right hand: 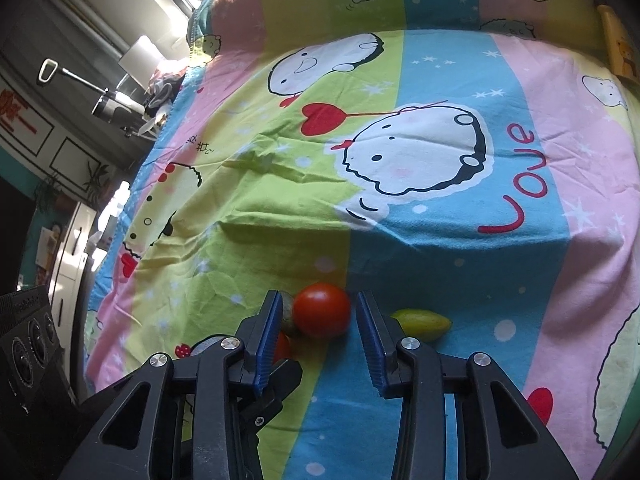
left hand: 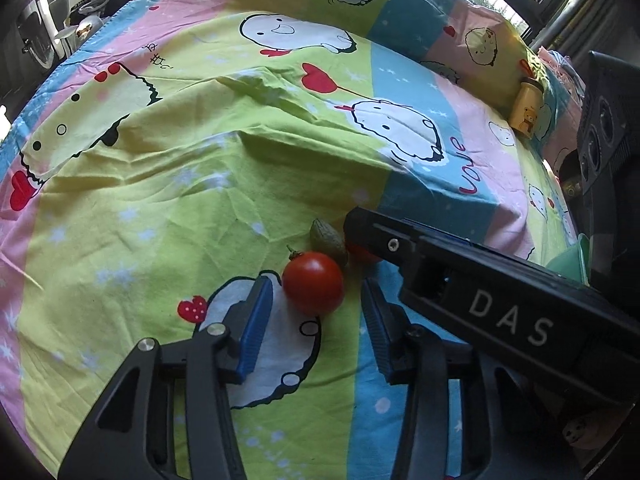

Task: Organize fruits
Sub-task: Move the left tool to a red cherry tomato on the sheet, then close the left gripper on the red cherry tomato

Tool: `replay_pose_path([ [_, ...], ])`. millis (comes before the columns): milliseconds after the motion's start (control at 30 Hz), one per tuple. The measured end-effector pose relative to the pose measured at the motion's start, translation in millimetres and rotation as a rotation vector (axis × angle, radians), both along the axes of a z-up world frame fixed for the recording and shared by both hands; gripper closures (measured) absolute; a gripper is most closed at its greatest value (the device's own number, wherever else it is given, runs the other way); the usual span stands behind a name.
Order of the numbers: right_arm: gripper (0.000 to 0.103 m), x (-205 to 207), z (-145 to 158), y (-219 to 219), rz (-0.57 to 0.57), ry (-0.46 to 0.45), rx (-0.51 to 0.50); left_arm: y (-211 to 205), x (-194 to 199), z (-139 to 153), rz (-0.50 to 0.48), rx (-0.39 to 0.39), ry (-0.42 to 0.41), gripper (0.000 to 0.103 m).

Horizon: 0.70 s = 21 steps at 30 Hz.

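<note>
On the cartoon bed sheet [left hand: 200, 184] lies a red tomato [left hand: 313, 283] with a short stem. My left gripper [left hand: 316, 292] straddles it; the left blue pad nearly touches it and a gap shows at the right pad. Just behind it lie a brownish-green fruit [left hand: 328, 240] and a second red tomato [left hand: 360, 255], half hidden by the right gripper's black body [left hand: 480, 292]. In the right wrist view that second tomato [right hand: 321, 316] sits between the tips of my right gripper [right hand: 317, 300], with slim gaps at both pads. A yellow-green fruit [right hand: 422, 324] lies right of the right finger.
A yellow cup with a bear print [left hand: 528, 108] stands at the sheet's far right edge. A black speaker box [left hand: 604, 128] stands to the right and a teal container [left hand: 572, 260] peeks out below it. Clothes and clutter [left hand: 92, 8] lie at the far left corner.
</note>
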State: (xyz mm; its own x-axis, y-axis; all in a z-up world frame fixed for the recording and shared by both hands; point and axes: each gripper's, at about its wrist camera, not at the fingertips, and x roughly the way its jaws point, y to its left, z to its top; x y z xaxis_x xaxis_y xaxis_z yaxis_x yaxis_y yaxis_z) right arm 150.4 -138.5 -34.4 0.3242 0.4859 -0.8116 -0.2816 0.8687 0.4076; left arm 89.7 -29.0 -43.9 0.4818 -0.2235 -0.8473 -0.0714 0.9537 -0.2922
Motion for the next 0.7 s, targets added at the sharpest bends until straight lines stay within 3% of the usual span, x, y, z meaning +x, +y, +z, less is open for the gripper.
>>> replay_pose_path([
  [367,0.068,1.4,-7.9,2.6,-0.005,0.007,-0.004,7.4,0.5,0.2,0.032,-0.016,-0.009,0.071],
  [700,0.068,-2.3,-4.7,-2.0,-0.017,0.000,-0.006,12.0,-2.3,2.4,0.039,-0.065,0.001,0.072],
])
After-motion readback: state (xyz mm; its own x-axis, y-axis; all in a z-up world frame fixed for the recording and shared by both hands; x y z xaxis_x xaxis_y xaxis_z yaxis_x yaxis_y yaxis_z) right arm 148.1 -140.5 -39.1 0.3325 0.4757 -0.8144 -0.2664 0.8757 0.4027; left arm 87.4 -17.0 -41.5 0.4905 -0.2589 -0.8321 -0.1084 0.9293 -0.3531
